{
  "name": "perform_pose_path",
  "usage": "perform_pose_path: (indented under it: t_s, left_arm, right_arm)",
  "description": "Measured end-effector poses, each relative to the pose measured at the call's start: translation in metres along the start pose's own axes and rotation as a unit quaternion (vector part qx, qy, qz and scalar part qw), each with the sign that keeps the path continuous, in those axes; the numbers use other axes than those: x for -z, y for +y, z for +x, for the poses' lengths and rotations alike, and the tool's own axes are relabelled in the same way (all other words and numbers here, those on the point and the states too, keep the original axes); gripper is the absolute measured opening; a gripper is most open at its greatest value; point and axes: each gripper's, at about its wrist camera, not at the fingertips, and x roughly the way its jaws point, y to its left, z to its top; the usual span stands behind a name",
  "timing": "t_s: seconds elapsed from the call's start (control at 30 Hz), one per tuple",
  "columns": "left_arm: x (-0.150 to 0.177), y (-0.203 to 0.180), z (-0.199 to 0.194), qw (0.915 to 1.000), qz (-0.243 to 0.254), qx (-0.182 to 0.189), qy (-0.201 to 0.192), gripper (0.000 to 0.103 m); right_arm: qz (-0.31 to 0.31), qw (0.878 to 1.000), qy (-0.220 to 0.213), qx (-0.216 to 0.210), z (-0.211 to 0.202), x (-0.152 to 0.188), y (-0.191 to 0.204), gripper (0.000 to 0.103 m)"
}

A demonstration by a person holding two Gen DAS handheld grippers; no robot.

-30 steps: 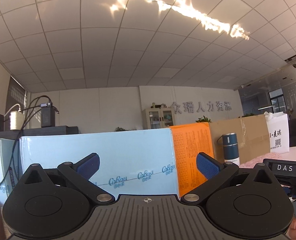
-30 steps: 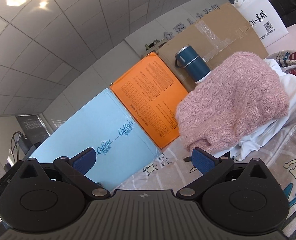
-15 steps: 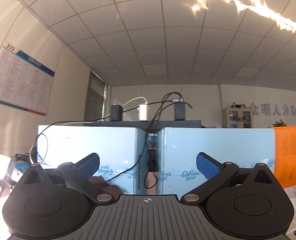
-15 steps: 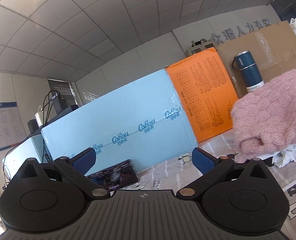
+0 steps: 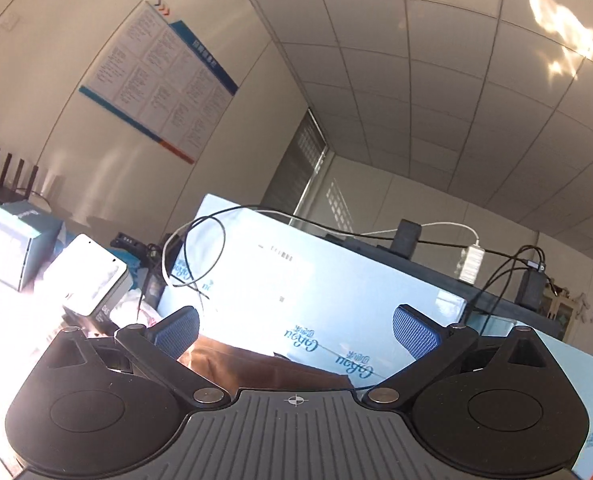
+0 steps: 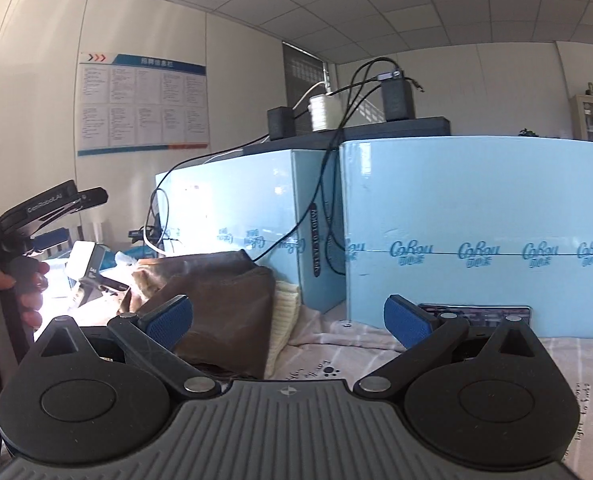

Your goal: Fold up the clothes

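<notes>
A pile of clothes lies on the patterned cloth-covered table: a brown garment on top and a cream knit under it. My right gripper is open and empty, held just in front of the brown garment. My left gripper is open and empty, tilted upward, with a strip of the brown garment below its fingers. The left gripper also shows in the right wrist view, held by a hand at the far left, above and left of the pile.
Tall light blue boxes stand behind the table, with chargers and cables on top. A phone leans against the blue box. Small white boxes sit left of the pile. A wall poster hangs behind.
Both grippers have swung to the left. The pink sweater, orange box and flask have left both views; the brown garment pile and the wall poster have come in. Both stay open.
</notes>
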Motion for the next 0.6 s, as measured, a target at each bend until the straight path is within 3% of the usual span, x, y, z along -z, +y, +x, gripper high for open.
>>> perform_pose_path:
  t_s: [0.07, 0.17, 0.27, 0.33, 0.6]
  left_arm:
    - [0.023, 0.024, 0.004, 0.9991, -0.039, -0.015, -0.001, 0.103]
    - [0.031, 0.043, 0.022, 0.9949, -0.058, -0.042, 0.071, 0.102]
    - [0.032, 0.058, 0.027, 0.9899, -0.099, -0.028, 0.097, 0.102]
    - [0.033, 0.063, 0.029, 0.9879, -0.109, -0.039, 0.103, 0.102]
    - [0.038, 0.073, 0.032, 0.9814, -0.142, -0.054, 0.118, 0.099]
  right_arm:
    - [-0.022, 0.999, 0.02, -0.02, 0.025, 0.005, 0.021, 0.103]
    - [-0.058, 0.996, 0.051, -0.048, 0.061, 0.016, 0.046, 0.103]
    - [-0.09, 0.99, 0.079, -0.072, 0.095, 0.026, 0.07, 0.103]
    - [-0.105, 0.987, 0.087, -0.081, 0.113, 0.03, 0.082, 0.102]
    - [-0.056, 0.981, 0.135, -0.129, 0.178, 0.043, 0.118, 0.099]
